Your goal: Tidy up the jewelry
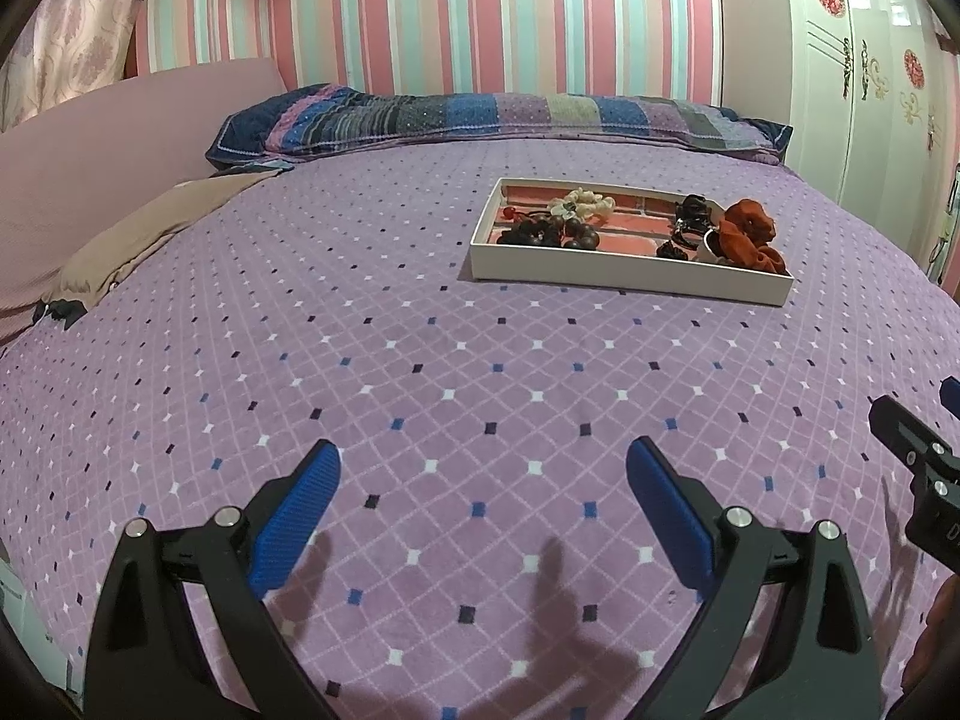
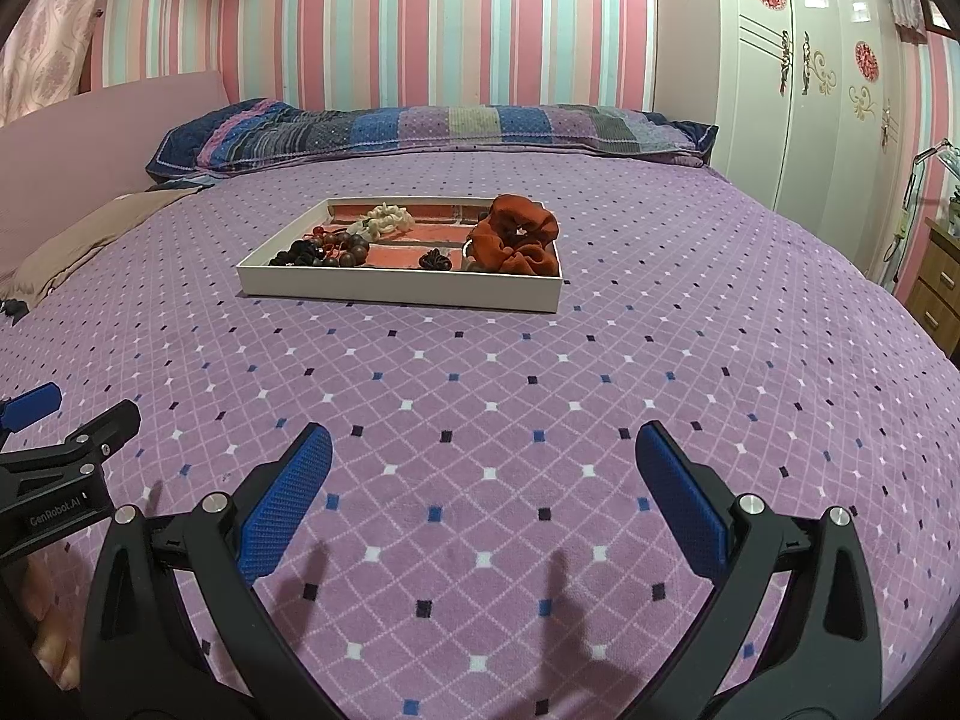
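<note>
Shallow white rectangular tray (image 2: pixel 396 291) on the purple bed holds beads and a rust-orange fabric scrunchie (image 2: pixel 515 233); both claws, left (image 1: pixel 483 468) and right (image 2: pixel 483 450), spread wide, empty, well short of the tray.

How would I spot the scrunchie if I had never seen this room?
Find the purple bed, then the shallow white tray lying on it. The scrunchie sits at the tray's right end: a big ruffled rust-orange cloth ring, the only soft fabric piece beside small dark and cream beads.

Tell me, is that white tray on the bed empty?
No. The tray holds beaded bracelets, a rust scrunchie and other small pieces.
</note>
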A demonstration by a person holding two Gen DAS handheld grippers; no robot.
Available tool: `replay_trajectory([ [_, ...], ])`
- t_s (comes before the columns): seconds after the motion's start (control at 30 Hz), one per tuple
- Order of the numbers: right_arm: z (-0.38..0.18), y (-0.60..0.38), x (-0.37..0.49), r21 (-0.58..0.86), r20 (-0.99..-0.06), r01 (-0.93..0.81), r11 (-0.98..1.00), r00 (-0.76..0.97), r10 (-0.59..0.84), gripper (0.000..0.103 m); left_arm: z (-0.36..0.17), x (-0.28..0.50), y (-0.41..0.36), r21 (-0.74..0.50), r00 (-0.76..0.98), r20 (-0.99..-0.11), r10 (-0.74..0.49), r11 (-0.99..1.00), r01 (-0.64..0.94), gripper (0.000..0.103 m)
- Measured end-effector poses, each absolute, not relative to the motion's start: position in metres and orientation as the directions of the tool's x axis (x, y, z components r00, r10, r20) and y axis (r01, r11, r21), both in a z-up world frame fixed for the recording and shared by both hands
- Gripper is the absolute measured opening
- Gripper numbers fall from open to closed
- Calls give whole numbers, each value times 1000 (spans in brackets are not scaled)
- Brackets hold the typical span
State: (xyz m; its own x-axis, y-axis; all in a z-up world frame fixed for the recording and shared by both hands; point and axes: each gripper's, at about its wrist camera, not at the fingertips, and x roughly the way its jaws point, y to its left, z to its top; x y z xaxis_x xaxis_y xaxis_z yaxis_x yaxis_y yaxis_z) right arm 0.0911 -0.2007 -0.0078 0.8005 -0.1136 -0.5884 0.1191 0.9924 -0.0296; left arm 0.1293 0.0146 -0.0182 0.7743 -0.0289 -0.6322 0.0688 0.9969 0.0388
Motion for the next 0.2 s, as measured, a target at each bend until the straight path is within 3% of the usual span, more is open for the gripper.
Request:
replay_trajectory([
  [0.2, -8, -201, 91, -29, -589, 119, 992, 800, -113, 99, -18, 130, 15, 43, 775, -631, -24, 997, 65, 94],
])
